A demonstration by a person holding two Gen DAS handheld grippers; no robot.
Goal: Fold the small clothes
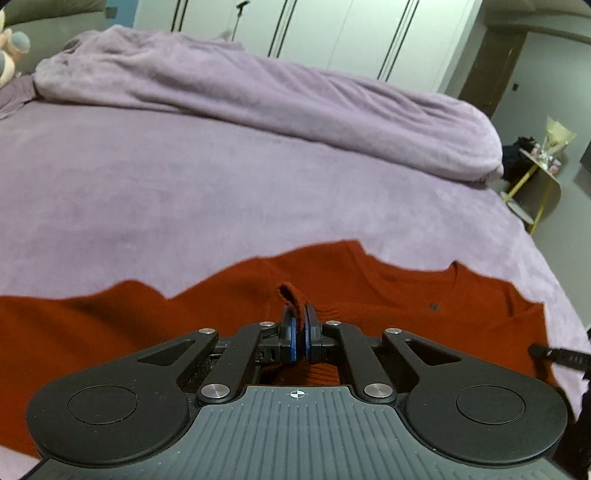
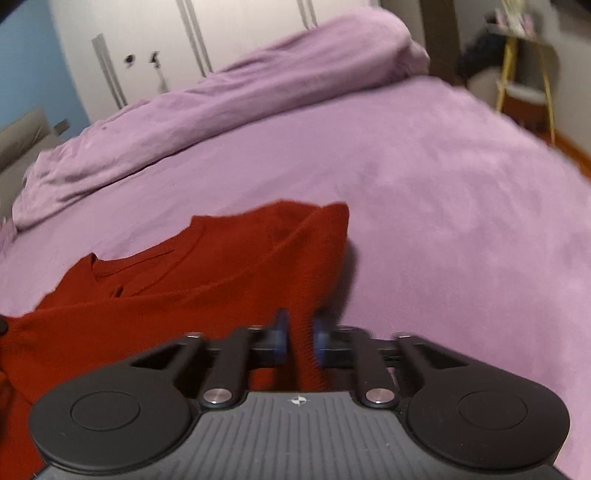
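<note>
Rust-red sweater [image 1: 388,295] rumpled on bed [image 1: 184,184]

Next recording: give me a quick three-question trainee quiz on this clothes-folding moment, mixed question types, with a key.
1. True or false: the red sweater lies on a purple bed sheet.
2. What is pinched in the left gripper? A) a fold of the red sweater B) the rolled blanket C) nothing
3. Fill in: the rolled purple blanket lies ____ the sweater, toward the wardrobe.

Key: 1 true. 2 A. 3 beyond. Note: the right gripper also has sweater fabric between its pads.
</note>
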